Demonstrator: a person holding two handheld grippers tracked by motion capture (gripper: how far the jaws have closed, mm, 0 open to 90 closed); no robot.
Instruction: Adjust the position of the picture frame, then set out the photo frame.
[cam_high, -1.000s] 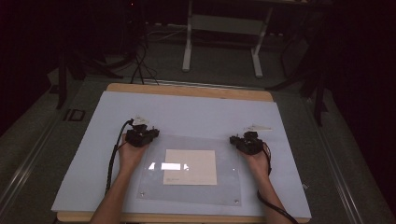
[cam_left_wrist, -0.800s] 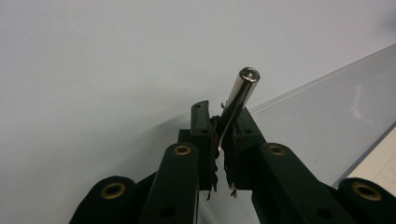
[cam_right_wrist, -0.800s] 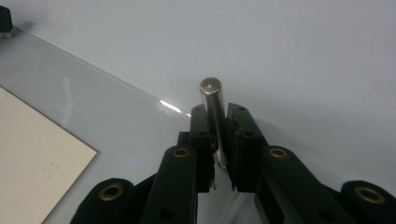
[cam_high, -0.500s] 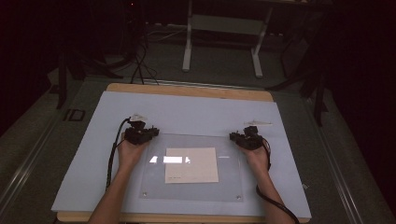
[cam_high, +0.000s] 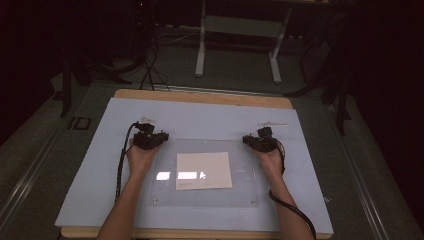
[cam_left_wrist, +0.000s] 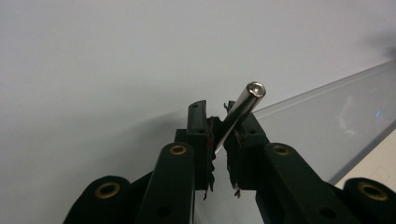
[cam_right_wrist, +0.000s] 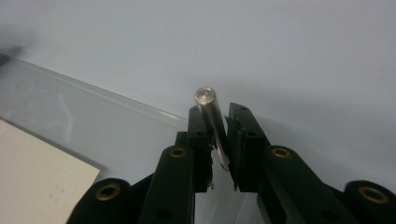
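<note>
One clear sheet lies on the mat, covering one paper. The left gripper clamps one metal pin at the sheet's far left corner. The right gripper clamps a second pin at the far right corner.

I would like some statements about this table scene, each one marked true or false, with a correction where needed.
1. The left hand-held gripper holds a shiny metal rod. True.
2. The right hand-held gripper holds nothing. False: a metal rod sits between its jaws.
3. A cream paper sheet lies under a clear plastic plate. True.
4. The plate rests on a red mat. False: the mat is pale blue.
5. Both hands are at the near corners of the plate. False: they are at its far corners.
</note>
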